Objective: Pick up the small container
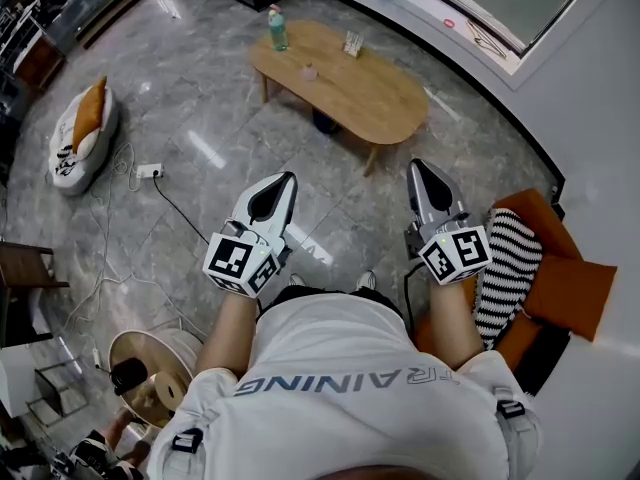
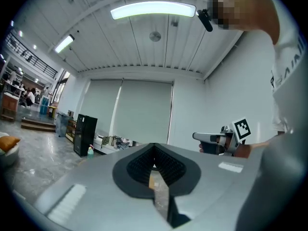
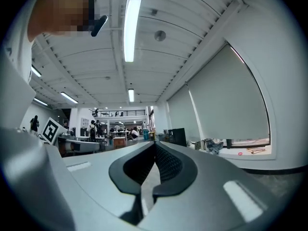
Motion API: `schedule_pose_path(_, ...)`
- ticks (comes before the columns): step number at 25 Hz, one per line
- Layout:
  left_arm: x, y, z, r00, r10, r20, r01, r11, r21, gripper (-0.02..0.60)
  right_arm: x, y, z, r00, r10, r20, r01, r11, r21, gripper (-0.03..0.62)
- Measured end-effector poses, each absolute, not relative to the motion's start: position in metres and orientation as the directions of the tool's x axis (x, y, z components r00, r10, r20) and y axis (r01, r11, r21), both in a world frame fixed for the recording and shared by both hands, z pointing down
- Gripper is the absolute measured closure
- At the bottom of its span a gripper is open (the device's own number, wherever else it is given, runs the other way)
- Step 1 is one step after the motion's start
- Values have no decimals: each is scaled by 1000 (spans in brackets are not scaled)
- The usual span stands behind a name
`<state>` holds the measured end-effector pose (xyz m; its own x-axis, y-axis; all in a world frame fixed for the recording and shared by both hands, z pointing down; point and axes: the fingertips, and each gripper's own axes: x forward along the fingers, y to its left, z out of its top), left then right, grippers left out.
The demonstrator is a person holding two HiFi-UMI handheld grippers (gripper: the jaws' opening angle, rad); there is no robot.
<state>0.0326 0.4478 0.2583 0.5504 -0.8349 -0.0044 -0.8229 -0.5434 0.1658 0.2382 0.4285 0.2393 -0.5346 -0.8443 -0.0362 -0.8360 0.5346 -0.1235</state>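
Observation:
A small pink container [image 1: 310, 72] stands on the oval wooden coffee table [image 1: 380, 98], far ahead of both grippers. My left gripper [image 1: 283, 180] and my right gripper [image 1: 425, 165] are held side by side at waist height and point toward the table. They are well short of it, with bare floor between. Both are shut and hold nothing. In the left gripper view the jaws [image 2: 154, 146] meet at the tip. In the right gripper view the jaws [image 3: 155, 142] are likewise closed. The container is hidden in both gripper views.
A green bottle [image 1: 277, 30] and a small box [image 1: 352, 44] also stand on the table. A pet bed [image 1: 80, 133] and a power strip with cables [image 1: 150, 171] lie at the left. Striped and orange cushions [image 1: 515, 258] are at the right, and a round stand [image 1: 150, 368] is at the lower left.

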Motion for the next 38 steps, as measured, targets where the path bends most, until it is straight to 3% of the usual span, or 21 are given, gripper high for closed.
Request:
schedule_pose_path(15, -49, 417, 288, 566, -824, 26, -808, -548, 217, 581, 155, 402, 275, -504, -860, 81, -862, 497, -95, 580)
schedule_pose_path(28, -58, 291, 279, 486, -872, 58, -864, -470, 183, 581, 146, 252, 270, -582, -812, 40, -809, 573, -132, 580)
schedule_pose_path(38, -20, 183, 273, 414, -907, 73, -898, -394, 195, 581, 195, 118, 278, -621, -783, 42, -775, 605, -181, 580)
